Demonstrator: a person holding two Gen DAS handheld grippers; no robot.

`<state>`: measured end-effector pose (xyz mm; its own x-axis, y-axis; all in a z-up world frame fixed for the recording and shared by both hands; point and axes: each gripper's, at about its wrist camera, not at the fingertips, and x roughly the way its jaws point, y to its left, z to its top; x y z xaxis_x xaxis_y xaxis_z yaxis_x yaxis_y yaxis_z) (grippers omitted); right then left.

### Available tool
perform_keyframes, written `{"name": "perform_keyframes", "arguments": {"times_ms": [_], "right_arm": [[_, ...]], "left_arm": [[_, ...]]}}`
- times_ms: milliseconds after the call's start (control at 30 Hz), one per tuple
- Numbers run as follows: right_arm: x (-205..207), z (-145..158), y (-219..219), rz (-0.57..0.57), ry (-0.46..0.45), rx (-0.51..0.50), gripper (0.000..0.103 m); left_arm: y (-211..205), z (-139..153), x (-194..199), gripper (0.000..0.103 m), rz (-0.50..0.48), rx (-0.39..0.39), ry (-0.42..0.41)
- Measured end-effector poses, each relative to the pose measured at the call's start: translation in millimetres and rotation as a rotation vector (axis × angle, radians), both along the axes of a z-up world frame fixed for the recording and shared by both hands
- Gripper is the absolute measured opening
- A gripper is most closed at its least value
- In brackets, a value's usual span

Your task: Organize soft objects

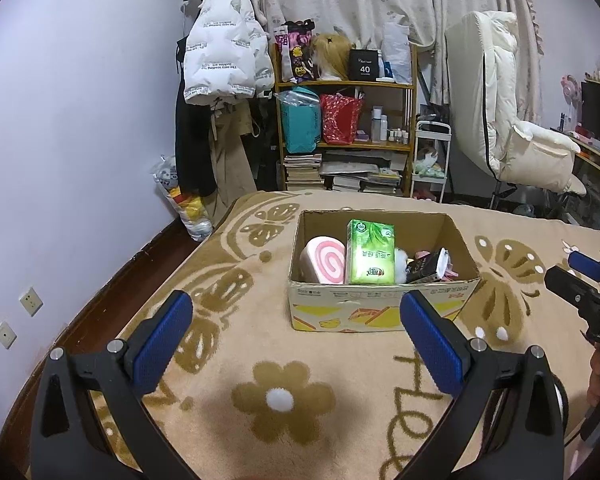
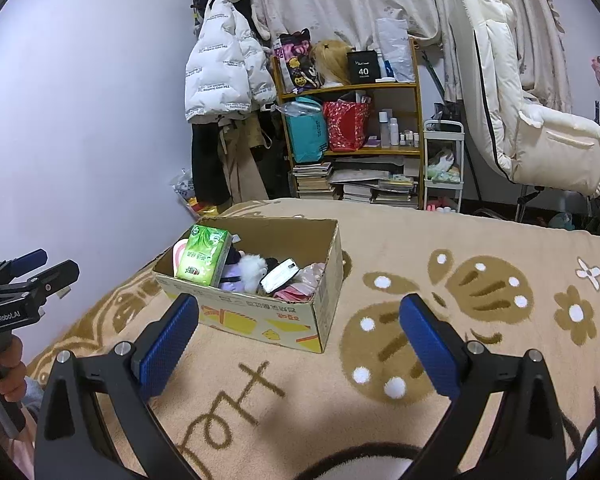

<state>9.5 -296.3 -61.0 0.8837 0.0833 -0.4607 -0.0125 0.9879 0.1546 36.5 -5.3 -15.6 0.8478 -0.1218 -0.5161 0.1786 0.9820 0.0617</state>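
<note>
Both my left claw (image 1: 296,324) and right claw (image 2: 298,326) gape empty; the cardboard box (image 1: 380,308) at twelve o'clock looks packed, probably finished.

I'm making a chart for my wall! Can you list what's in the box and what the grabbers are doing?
box: cardboard box on the blanket
inside: green tissue pack, pink swirl roll, white fluffy toy
left hand-held gripper: open, empty
right hand-held gripper: open, empty
</note>
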Motion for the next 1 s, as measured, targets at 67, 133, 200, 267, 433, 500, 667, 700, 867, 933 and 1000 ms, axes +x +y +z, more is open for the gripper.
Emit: {"name": "perform_keyframes", "arguments": {"times_ms": [67,133,200,267,433,500,667,700,867,933,1000], "right_arm": [[0.1,-0.5,-0.1,0.001,0.002,0.001,0.103],[0.0,-0.2,0.2,-0.001,0.001,0.001,0.103],[-0.2,0.0,0.3,-0.002,0.000,0.003,0.103],[0.0,-0.3,-0.2,-0.002,0.000,0.003,0.103],[0.1,-0.2,-1.1,0.001,0.000,0.003,0.103],[0.0,0.0,-0.9,0.000,0.000,0.002,0.103],[-0.2,0.3,-0.7,-0.001,0.000,0.003,0.103],[-0.2,-0.2,-1.0,-0.002,0.001,0.003,0.103],[0.0,0.5,-1.4,0.000,0.000,0.003,0.103],[-0.1,0.4,-1.5,0.000,0.000,0.003,0.103],[0.2,-0.1,-2.1,0.001,0.001,0.004,0.103]], "left_arm": [[-0.2,-0.1,-0.5,0.102,-0.001,0.001,0.000],[-0.6,-0.4,-0.8,0.102,-0.003,-0.002,0.005],[-1.3,-1.0,-1.3,0.102,-0.006,-0.004,0.009],[-2.5,-1.0,-1.7,0.102,-0.008,-0.002,0.010],[-2.8,-1.1,-1.1,0.102,-0.008,-0.003,0.012],[-3.4,-1.3,-1.2,0.102,-0.008,-0.004,0.014],[-4.5,-2.9,-1.6,0.102,-0.010,-0.001,0.013],[-5.0,-3.4,-1.8,0.102,-0.011,0.000,0.013],[-5.0,-5.0,-1.6,0.102,-0.012,-0.002,0.014],[-5.0,-5.7,-1.0,0.102,-0.013,-0.001,0.015],[-5.2,-5.8,-1.1,0.102,-0.013,-0.001,0.015]]}}
